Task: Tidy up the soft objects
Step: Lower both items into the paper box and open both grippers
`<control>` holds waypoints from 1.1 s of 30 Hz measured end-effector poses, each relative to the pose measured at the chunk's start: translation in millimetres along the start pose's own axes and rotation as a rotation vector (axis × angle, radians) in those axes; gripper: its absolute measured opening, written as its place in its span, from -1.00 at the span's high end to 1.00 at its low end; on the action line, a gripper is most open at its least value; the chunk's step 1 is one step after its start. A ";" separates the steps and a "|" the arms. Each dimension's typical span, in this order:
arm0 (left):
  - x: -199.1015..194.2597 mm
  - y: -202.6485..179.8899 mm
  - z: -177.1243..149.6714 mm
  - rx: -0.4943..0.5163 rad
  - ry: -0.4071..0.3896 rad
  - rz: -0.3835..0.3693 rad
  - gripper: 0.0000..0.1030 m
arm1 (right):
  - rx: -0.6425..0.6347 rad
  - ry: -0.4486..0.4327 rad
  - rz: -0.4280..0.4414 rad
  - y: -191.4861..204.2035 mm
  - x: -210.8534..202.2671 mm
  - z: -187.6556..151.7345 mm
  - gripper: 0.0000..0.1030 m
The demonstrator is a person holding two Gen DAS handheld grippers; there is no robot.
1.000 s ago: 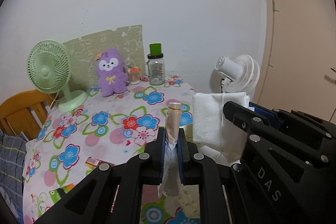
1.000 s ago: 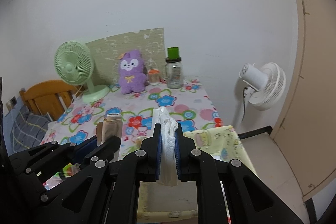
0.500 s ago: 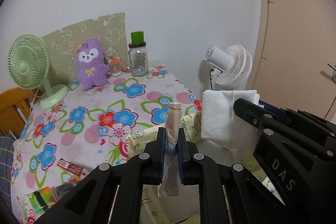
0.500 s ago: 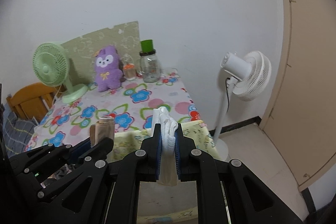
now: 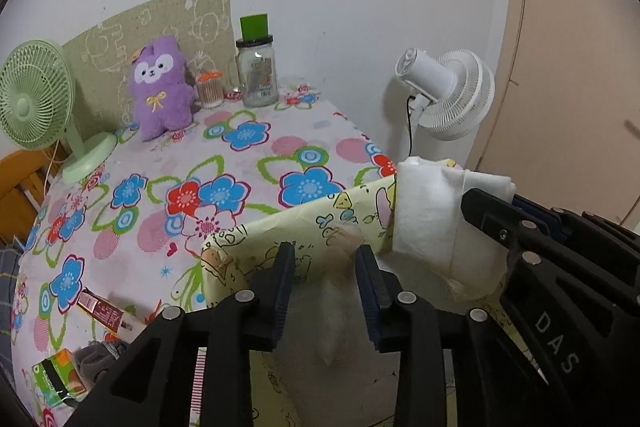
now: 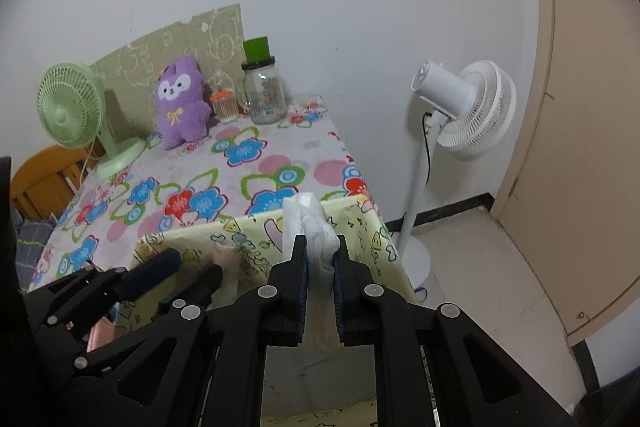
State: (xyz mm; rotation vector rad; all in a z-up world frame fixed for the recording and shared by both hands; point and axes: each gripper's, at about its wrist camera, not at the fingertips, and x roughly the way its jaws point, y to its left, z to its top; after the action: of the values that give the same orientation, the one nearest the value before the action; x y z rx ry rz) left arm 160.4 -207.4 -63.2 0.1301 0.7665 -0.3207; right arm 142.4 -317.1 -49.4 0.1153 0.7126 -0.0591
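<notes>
- Claw state, left claw [image 5: 324,263]: jaws opening, pads clear of the pale beige cloth [image 5: 340,291] that hangs blurred in the gap between them.
- Right claw [image 6: 320,259]: clamped on a folded white cloth [image 6: 310,227], which sticks up above the pads.
- Both claws sit over a yellow fabric box [image 5: 280,239] with cartoon print, at the near edge of the table [image 5: 168,187] with its flowered cover.
- Far end of the table: purple plush toy [image 5: 160,91], green desk fan [image 5: 36,103], glass jar [image 5: 256,71].
- White standing fan [image 6: 468,111] stands on the floor beside the table.
</notes>
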 end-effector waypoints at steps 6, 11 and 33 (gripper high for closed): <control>-0.7 -2.9 -1.1 0.017 0.010 -0.004 -0.30 | -0.014 0.033 0.008 2.7 7.7 1.1 0.61; -4.2 -2.2 -0.4 0.020 0.004 -0.017 -0.58 | 0.014 0.062 0.033 3.3 12.3 -0.6 -0.28; -48.6 12.5 -10.1 0.016 -0.069 0.010 -0.92 | 0.005 -0.028 0.034 31.0 -32.6 -4.1 -0.74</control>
State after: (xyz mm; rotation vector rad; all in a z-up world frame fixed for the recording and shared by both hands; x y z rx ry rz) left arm 125.1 -181.7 -36.5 0.1373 0.6945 -0.3204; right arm 118.0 -285.4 -28.4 0.1310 0.6821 -0.0298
